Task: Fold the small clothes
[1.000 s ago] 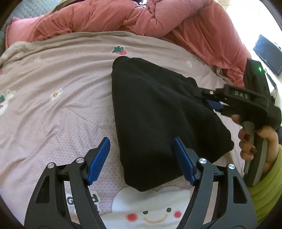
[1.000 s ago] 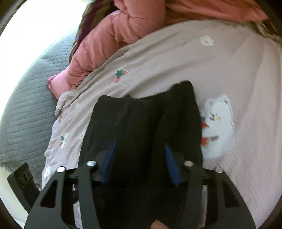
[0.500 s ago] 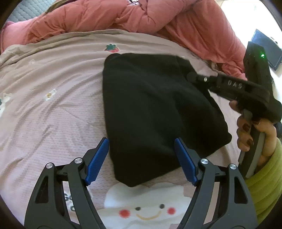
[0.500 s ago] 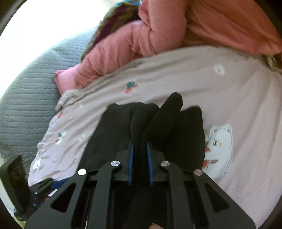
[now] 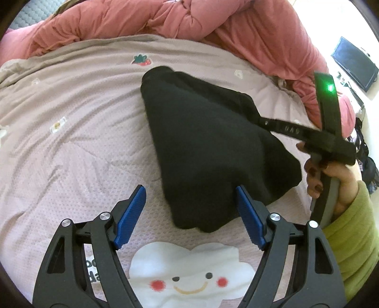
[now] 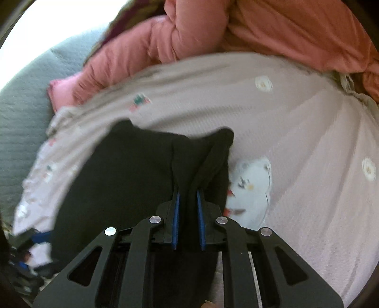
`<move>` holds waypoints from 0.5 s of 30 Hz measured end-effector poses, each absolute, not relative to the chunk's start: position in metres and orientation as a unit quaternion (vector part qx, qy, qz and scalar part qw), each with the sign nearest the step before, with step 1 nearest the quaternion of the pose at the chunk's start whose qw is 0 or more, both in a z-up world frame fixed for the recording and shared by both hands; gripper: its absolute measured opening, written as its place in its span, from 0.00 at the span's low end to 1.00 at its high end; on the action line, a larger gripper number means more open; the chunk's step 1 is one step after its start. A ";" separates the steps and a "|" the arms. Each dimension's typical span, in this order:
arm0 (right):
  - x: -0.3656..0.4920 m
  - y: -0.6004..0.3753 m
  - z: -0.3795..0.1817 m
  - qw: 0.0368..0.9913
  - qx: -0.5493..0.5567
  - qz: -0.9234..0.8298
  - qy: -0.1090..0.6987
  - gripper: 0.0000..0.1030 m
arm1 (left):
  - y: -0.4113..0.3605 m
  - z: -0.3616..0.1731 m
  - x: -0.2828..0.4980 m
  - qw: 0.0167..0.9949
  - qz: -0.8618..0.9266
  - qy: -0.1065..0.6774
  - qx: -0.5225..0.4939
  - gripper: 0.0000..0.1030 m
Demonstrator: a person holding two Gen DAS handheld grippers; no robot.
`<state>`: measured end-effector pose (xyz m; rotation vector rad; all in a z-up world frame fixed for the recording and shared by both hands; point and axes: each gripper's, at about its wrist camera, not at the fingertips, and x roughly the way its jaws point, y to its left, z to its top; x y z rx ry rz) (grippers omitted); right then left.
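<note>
Black garment (image 5: 208, 147), small, plain knit, bunched into a rough triangle on the pinkish printed bedspread (image 5: 71, 142); narrow end toward the pink duvet, wide end near the cloud print. One edge pulled up into a pinched ridge (image 6: 189, 180).

a home bedroom: a bed with a cartoon-print sheet (image 5: 71, 147), a rumpled pink duvet (image 5: 189, 21), a grey quilt (image 6: 21, 113)
</note>
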<state>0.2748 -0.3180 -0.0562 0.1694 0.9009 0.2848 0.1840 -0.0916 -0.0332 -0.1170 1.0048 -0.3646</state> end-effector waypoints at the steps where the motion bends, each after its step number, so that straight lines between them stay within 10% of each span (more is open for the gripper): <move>1: 0.274 -0.317 -0.061 0.887 0.081 0.138 0.432 0.13 | -0.090 -0.036 0.184 0.857 -0.173 0.482 -0.060 0.68; 15: 0.230 -0.339 -0.033 0.899 0.133 0.150 0.389 0.41 | -0.068 -0.022 0.177 0.865 -0.168 0.461 -0.106 0.69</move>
